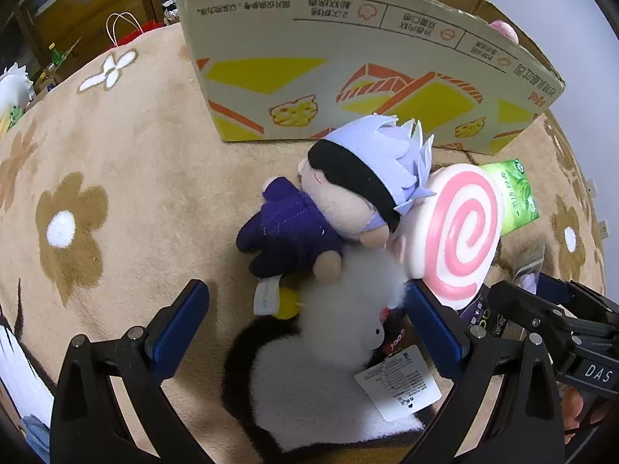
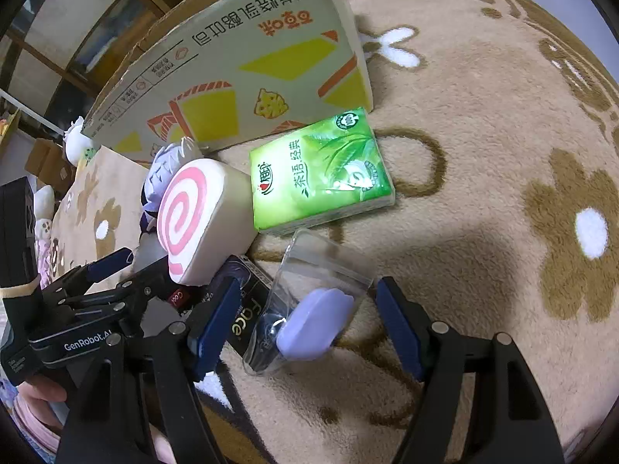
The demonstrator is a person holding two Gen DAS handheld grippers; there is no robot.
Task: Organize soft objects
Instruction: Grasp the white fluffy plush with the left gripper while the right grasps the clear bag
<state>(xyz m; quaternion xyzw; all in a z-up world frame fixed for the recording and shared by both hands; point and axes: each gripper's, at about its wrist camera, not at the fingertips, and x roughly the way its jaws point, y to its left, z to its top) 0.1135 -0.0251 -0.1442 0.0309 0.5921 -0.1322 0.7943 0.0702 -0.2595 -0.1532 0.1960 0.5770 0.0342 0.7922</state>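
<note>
My left gripper [image 1: 305, 305] is open, its blue fingers either side of a fluffy white plush [image 1: 348, 309] with a paper tag [image 1: 398, 384]. Beyond it lies a doll [image 1: 340, 197] with pale purple hair, black blindfold and navy suit, beside a pink-swirl squishy [image 1: 456, 232]. My right gripper [image 2: 309, 309] is open around a clear zip bag [image 2: 309, 297] holding a lilac pad. The swirl squishy [image 2: 193, 216] and the left gripper [image 2: 116, 274] show at its left. A green tissue pack [image 2: 321, 174] lies ahead.
A cardboard box [image 1: 348, 62] with yellow and orange print stands open at the back, also in the right wrist view [image 2: 232, 65]. All sits on a beige flower-pattern blanket [image 1: 116, 193]. A dark "face" packet [image 2: 243, 309] lies under the squishy. Shelves and plush toys stand beyond.
</note>
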